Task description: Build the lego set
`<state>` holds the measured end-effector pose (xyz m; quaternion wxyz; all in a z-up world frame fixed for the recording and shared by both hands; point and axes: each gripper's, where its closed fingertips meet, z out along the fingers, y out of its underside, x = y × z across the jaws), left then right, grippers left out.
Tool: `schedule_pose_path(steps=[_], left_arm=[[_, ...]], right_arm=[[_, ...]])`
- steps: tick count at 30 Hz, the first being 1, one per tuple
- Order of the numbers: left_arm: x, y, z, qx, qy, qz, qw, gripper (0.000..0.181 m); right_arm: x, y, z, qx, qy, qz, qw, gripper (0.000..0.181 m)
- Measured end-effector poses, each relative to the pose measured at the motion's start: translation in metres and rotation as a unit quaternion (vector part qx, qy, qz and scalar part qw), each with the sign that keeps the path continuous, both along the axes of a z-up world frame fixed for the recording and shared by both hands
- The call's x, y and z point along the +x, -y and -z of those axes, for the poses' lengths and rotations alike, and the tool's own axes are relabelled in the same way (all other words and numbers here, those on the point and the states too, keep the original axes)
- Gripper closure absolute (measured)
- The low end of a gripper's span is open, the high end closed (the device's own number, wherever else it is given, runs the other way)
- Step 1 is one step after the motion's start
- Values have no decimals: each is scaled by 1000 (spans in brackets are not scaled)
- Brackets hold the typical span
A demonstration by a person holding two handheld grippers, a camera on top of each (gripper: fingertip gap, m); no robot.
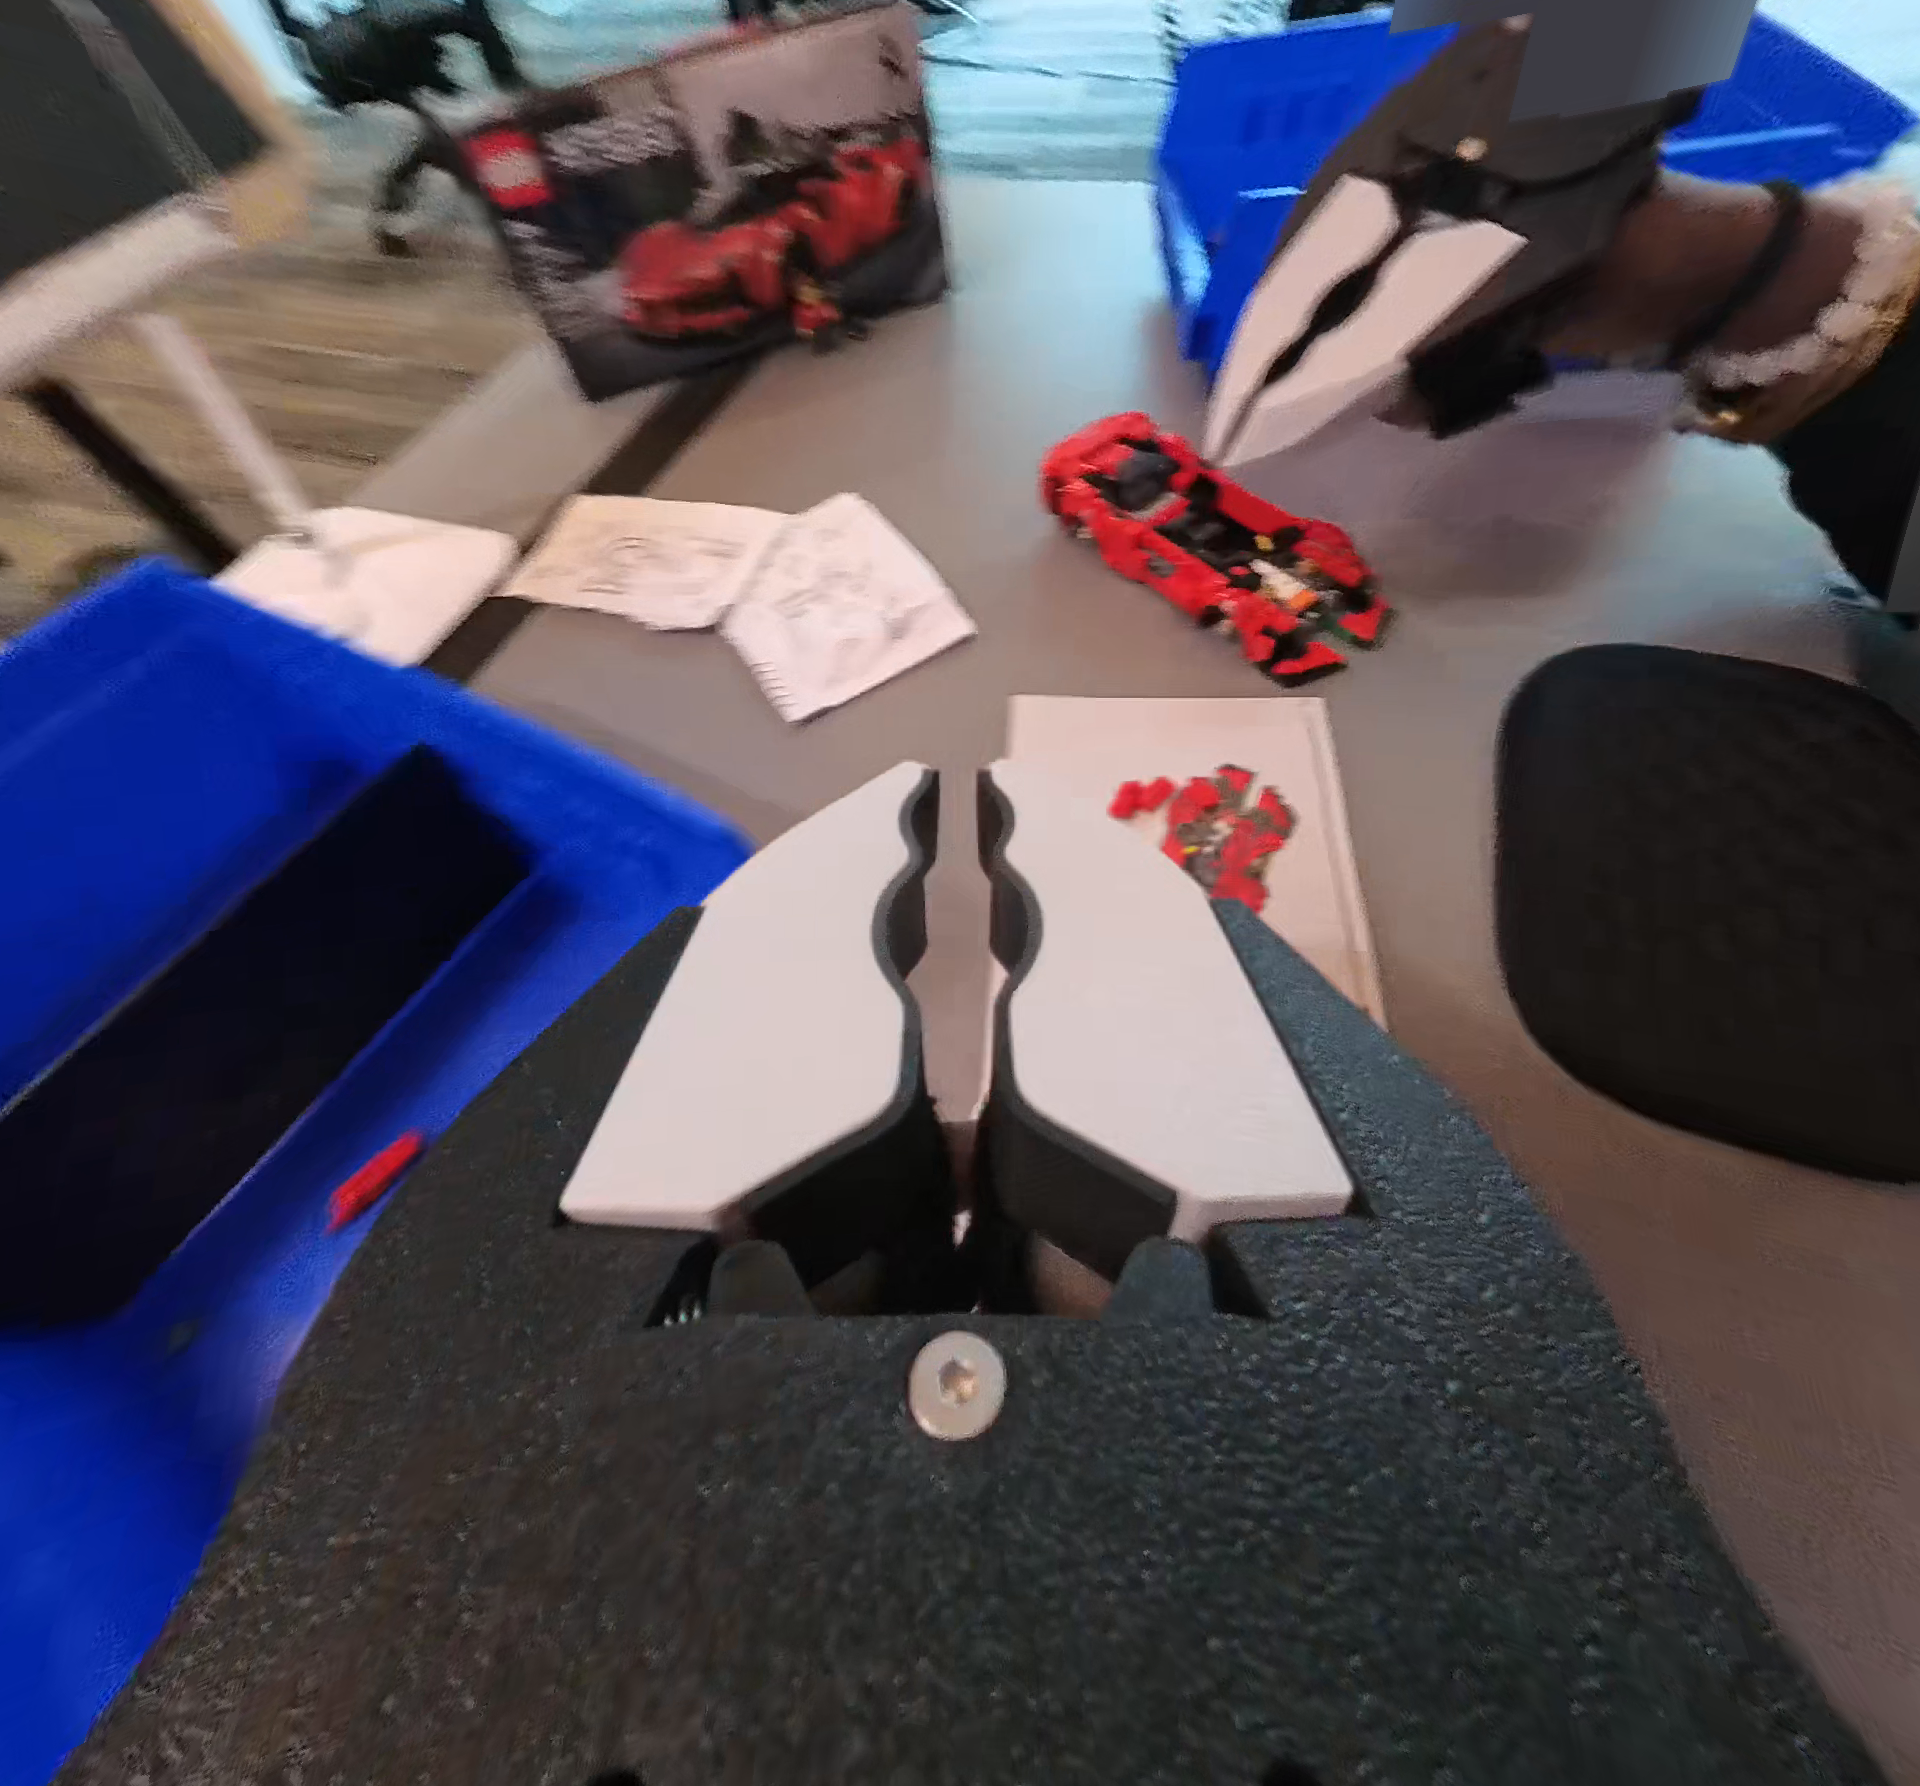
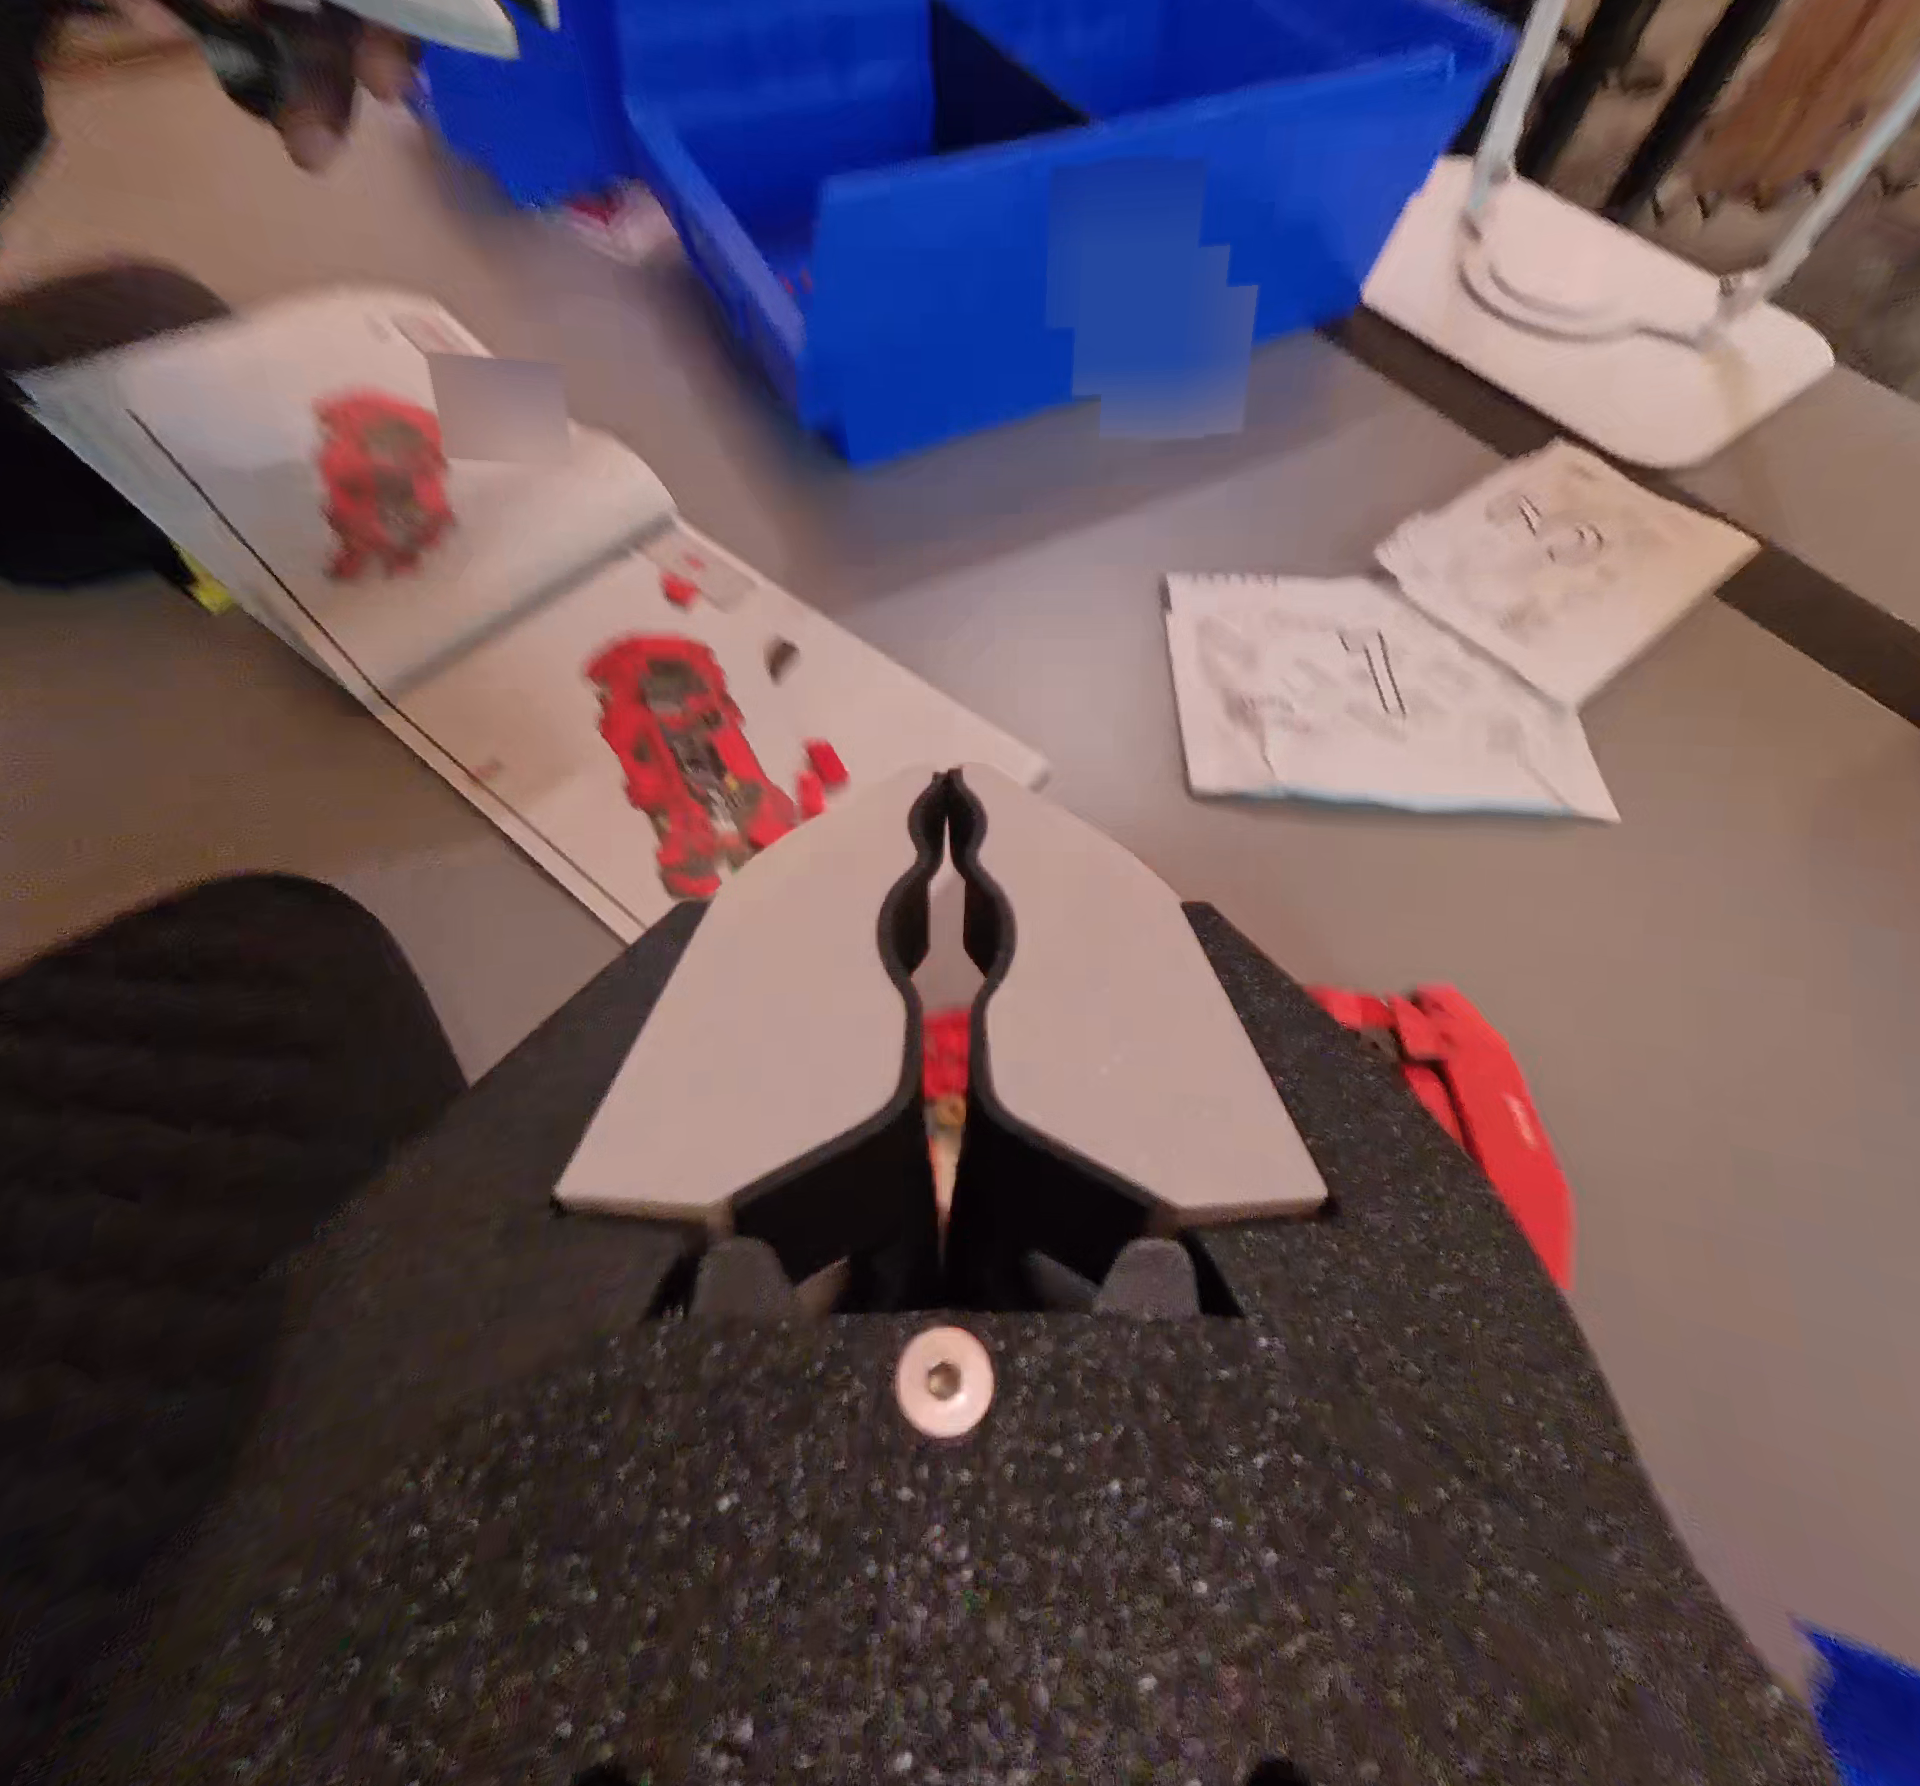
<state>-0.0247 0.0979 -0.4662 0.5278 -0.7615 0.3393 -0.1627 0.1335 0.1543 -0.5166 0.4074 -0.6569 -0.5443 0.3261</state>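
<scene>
A part-built red and black lego car [image 1: 1216, 552] lies on the grey table [image 1: 1039, 334]. My right gripper [image 1: 1226, 448] hangs just above the car's rear end, jaws shut and empty. In the right wrist view, the right gripper's tips [image 2: 951, 780] touch, and the car [image 2: 1455, 1092] shows beneath its body. My left gripper [image 1: 958, 780] is slightly open and empty, held over the table between a blue bin [image 1: 208, 905] and the open instruction booklet [image 1: 1143, 739]. A small red piece [image 1: 374, 1191] lies in that bin.
The lego box [image 1: 727, 209] stands at the back. Torn white paper bags [image 1: 748, 583] and a white lamp base [image 1: 364, 573] lie left of centre. A second blue bin [image 1: 1299, 178] sits behind the right gripper. A black padded seat [image 1: 1714, 905] borders the table on the right. Spacing between my two grippers at the tips: around 20 cm. The right gripper is farther from the small red piece [image 1: 374, 1191], some 35 cm, than the left, some 25 cm.
</scene>
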Motion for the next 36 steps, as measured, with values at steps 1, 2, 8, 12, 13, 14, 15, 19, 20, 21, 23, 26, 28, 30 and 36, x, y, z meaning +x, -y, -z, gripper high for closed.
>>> schedule_pose_path(steps=[1, 2, 8, 12, 13, 14, 15, 19, 20, 21, 23, 26, 28, 30, 36], left_arm=[[-15, 5, -6, 15, 6, -23, 1000, 174], [-29, 11, -10, 25, 12, -40, 999, 174], [-77, 32, 11, 24, 18, -105, 994, 170], [-78, 39, 42, -19, 36, -97, 994, 169], [-78, 40, 48, -31, 44, -95, 994, 170], [-76, 40, 52, -39, 54, -88, 994, 171], [-72, 41, 54, -45, 69, -77, 994, 173], [-65, 42, 62, -54, 105, -62, 991, 176], [-64, 43, 62, -51, 113, -59, 991, 176], [-63, 44, 62, -48, 119, -53, 990, 176], [-61, 44, 63, -48, 125, -50, 990, 176], [-59, 44, 69, -60, 123, -48, 989, 176], [-57, 45, 73, -64, 116, -43, 990, 176], [-56, 45, 74, -65, 111, -42, 991, 176], [-57, 44, 75, -67, 112, -43, 990, 176]], right_arm=[[-6, 5, -4, -10, -25, -8, 1000, 181], [-12, 11, -8, -20, -46, -22, 999, 181], [-52, 44, -8, -35, -59, -99, 993, 181], [-82, 72, 8, -61, 17, -159, 985, 130], [-89, 79, 13, -67, 37, -177, 981, 135], [-97, 82, 16, -65, 47, -182, 980, 138], [-105, 84, 19, -57, 49, -189, 979, 144], [-130, 91, 26, -7, 21, -217, 976, 149], [-134, 89, 30, 2, 18, -215, 977, 152], [-136, 87, 33, 8, 14, -213, 977, 164], [-136, 83, 39, 13, 9, -212, 977, 181], [-124, 76, 51, -15, 63, -200, 978, 181], [-110, 64, 49, -25, 103, -176, 979, 173], [-91, 51, 46, -34, 145, -157, 976, 162], [-95, 40, 58, -77, 205, -139, 966, 167]])
